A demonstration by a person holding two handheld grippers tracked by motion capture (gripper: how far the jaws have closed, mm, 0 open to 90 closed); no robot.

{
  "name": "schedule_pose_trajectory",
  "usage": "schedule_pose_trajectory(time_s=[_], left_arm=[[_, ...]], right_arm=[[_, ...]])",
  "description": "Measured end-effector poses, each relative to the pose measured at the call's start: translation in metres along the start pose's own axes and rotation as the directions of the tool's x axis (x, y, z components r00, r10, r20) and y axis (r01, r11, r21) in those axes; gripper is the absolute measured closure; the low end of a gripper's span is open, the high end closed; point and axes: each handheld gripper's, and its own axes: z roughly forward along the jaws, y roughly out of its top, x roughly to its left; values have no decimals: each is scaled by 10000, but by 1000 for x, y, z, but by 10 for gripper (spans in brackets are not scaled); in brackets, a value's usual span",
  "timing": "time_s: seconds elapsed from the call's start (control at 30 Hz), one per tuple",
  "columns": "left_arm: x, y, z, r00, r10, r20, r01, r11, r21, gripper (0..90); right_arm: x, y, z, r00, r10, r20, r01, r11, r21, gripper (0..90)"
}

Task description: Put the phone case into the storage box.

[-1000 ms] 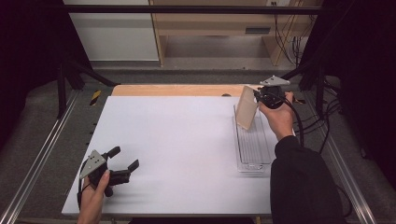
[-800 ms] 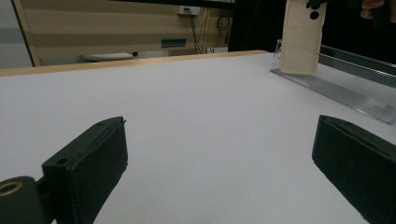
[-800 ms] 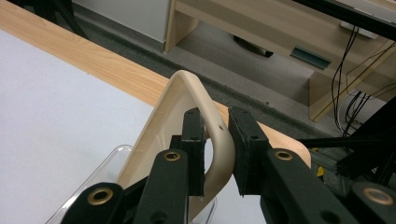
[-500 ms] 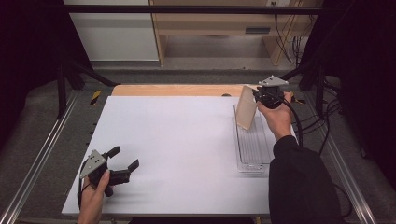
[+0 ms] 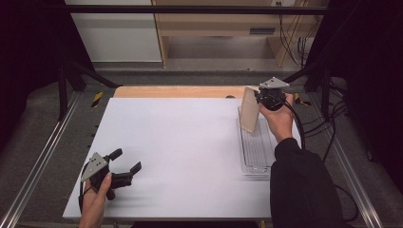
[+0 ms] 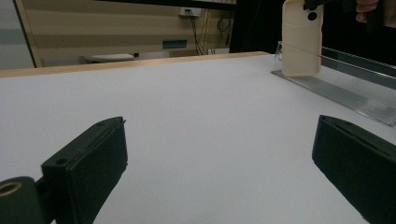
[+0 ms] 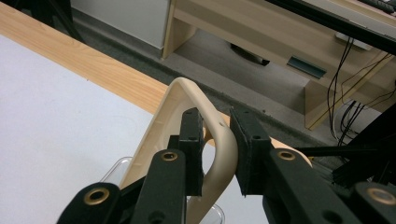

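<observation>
Beige plastic cutting board point(image 5: 249, 109) stays put at two o'clock on the white desk point(image 5: 180, 142), upright over a clear tray point(image 5: 256, 149); the right hand-held gripper point(image 5: 266, 97) remains clamped on its handle, while the left hand-held gripper point(image 5: 124, 166) rests wide open, empty.

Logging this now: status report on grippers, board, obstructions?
Right gripper shut on cutting board, above clear tray. Left gripper open, idle. Nothing obstructing.

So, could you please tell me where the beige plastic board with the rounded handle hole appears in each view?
High view: beige plastic board right of centre, upright over the clear plastic tray.
Left gripper view: top right, at the tray's far end.
Right gripper view: centre, its handle between the right claw's jaws.
Shared landmark: the tray.
</observation>
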Motion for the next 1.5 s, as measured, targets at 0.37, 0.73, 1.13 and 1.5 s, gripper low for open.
schedule_pose_trajectory(time_s=[0.37, 0.73, 1.13, 1.5], left_arm=[[0, 0, 0, 10000, -35, -14, 35, 10000, -53, 28], [0, 1, -1, 10000, -36, -26, 36, 10000, -80, 29], [0, 1, -1, 10000, -29, -42, 29, 10000, -87, 28], [-1, 1, -1, 10000, 30, 13, -30, 10000, -76, 22]], right_arm=[[1, 1, 3, 10000, -52, 65, 52, 10000, -19, 749], [2, 3, 7, 9999, -92, 145, 93, 10000, -35, 747], [6, 9, 6, 9996, -280, -46, 278, 9990, -337, 748], [6, 9, 14, 9998, -123, 130, 129, 9991, -411, 739]])
